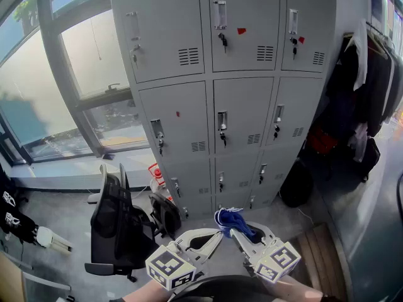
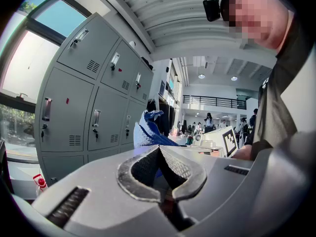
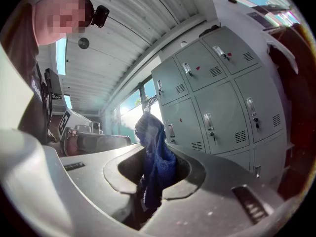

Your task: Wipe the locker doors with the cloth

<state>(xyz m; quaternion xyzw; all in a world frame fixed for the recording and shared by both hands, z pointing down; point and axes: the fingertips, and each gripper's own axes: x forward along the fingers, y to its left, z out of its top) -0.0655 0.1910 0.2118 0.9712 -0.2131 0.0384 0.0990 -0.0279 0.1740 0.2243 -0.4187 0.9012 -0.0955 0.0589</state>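
Nearest me, my right tongs [image 1: 232, 230] are clenched on the blue cloth [image 1: 233, 219]. The right gripper view shows it bunched between the two pads, one tuft standing up past the tips and the rest trailing back into the throat. My left tongs [image 1: 218, 234] are pressed together at the tips with nothing caught in them that I can see. The blue showing in their view looks to me like the same cloth just beyond the tips. The two pairs sit close together, low in front of my chest, and the cloth is well apart from any door.

I judge the cloth to be light, soft and limp, a towelling rag that will flop rather than hold a shape. It should not slip much against the rough pads. The grip seems best where it is, on the gathered middle, with enough wad left proud of the tips that fabric, not metal, meets the paint.

Further out on the left stands a black chair [image 1: 118, 224]. Beyond it is the bank of grey lockers [image 1: 242, 121], three columns of shut doors. Keys hang from the locks, and I expect the loose pile could snag on those. The window [image 1: 60, 80] lies to their left.
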